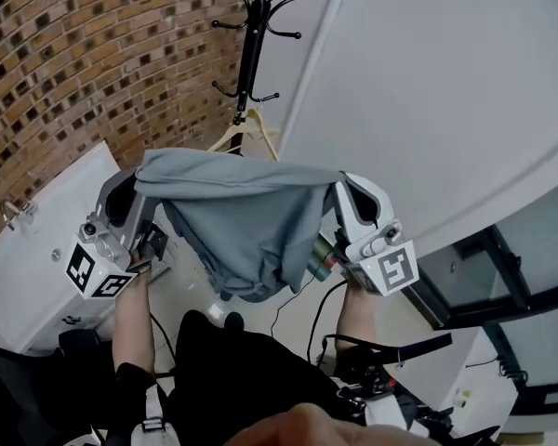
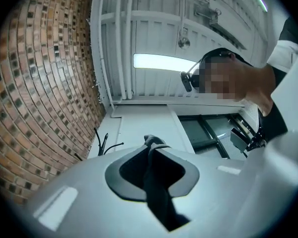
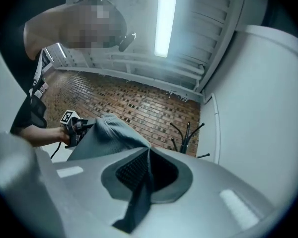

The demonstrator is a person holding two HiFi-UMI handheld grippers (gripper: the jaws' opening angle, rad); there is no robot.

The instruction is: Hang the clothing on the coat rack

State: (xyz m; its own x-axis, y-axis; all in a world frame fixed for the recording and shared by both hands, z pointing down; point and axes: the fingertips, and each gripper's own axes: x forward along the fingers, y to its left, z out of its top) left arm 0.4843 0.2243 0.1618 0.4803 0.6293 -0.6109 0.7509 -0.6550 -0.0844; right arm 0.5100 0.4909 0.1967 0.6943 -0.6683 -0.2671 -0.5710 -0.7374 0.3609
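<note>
Garment (image 1: 242, 221): soft grey cloth, matt, fine weave, hanging in loose folds.
Coat rack (image 1: 254, 40): black metal, smooth, faint sheen on the hooks.
Hanger (image 1: 251, 133), just below the rack's lower hooks: pale wood, smooth.
Wall (image 1: 65, 72), left of the rack: rough brick, matt, brown and tan.
Left gripper (image 2: 151, 150), right gripper (image 3: 146, 157): smooth matt grey plastic shells. Right pad (image 3: 131, 171): dark, ribbed.
</note>
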